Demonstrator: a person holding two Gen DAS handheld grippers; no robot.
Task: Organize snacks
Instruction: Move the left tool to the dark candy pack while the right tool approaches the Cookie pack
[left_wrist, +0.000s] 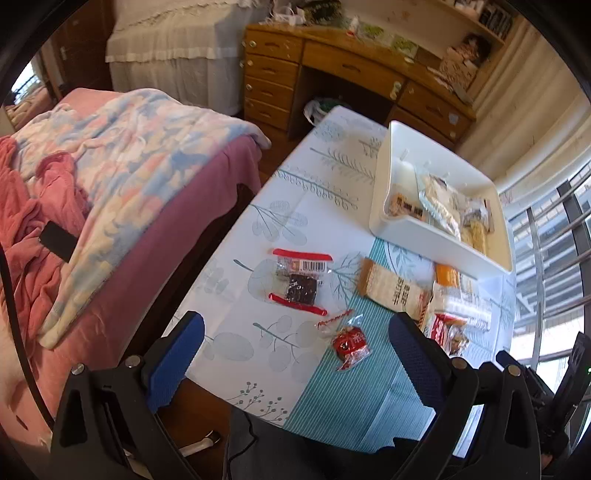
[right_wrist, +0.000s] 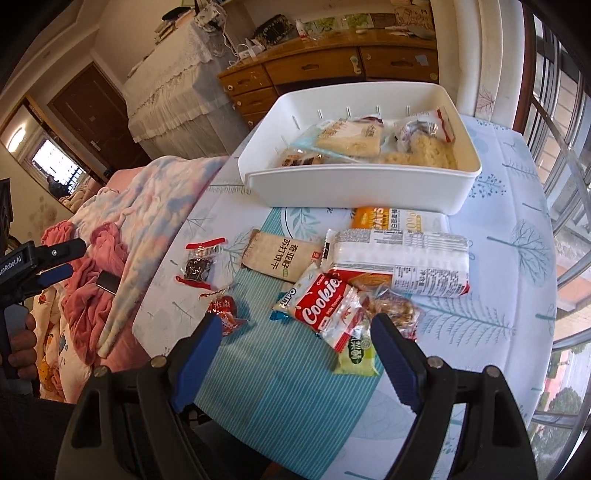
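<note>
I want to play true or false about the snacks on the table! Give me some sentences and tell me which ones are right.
1. The white bin already has some snacks in it. True.
2. The right claw is squeezing the red cookie packet. False: it is open and holds nothing; the packet lies on the table.
3. A small red candy lies on the table outside the bin. True.
4. The bin is upside down. False: it sits upright with its open side up.
5. The left claw is open and empty. True.
6. The table is bare wood. False: a cloth with leaf and tree patterns covers it.
</note>
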